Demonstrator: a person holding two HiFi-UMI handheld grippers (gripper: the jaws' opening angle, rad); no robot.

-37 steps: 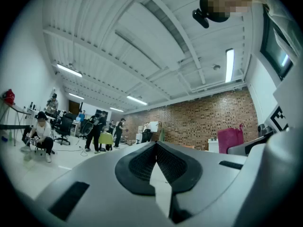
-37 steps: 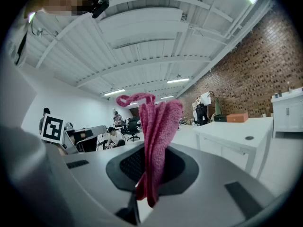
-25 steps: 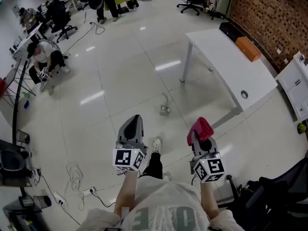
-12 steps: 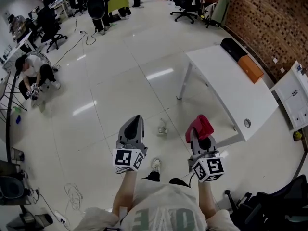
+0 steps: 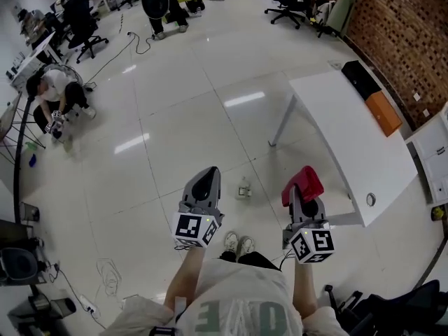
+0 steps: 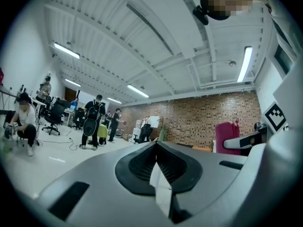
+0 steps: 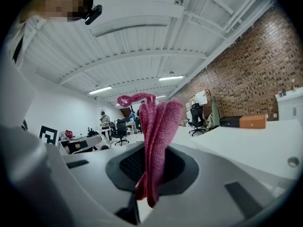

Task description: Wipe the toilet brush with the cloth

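1. The left gripper (image 5: 207,177) has its grey jaws pressed together with nothing between them. It's held out level over the floor.
2. The right gripper (image 5: 306,201) is clamped on the bunched pink-red terry cloth (image 5: 302,183). In the right gripper view, the cloth stands up out of the jaws as a folded wad.
3. The small pale grey toilet brush in its stand (image 5: 244,188) sits on the floor. In the head view it's between the two grippers and a bit ahead of them, touching neither. It's too small for me to make out more.
4. Room to move: the glossy white tiled floor (image 5: 175,124) is wide open ahead and off to the left.
5. The edge I'd watch is on the long white rectangular table (image 5: 343,131) to the right. Its long near edge runs just beside the cloth, and its near corner sits just right of the right gripper.
6. The table's slanted white leg (image 5: 281,122) comes down to the floor ahead and right of the brush.
7. A flat black box (image 5: 360,73) and an orange box (image 5: 383,113) sit along the table's far side, by the red brick wall (image 5: 399,19).
8. On the left edge, a crouching person (image 5: 52,89) is well apart from the grippers.
9. Loose grey cables (image 5: 108,270) lie on the floor at lower left.
10. A black office chair (image 5: 392,306) crowds the lower right corner.
11. The wearer's white shoes (image 5: 239,243) are just behind the brush.
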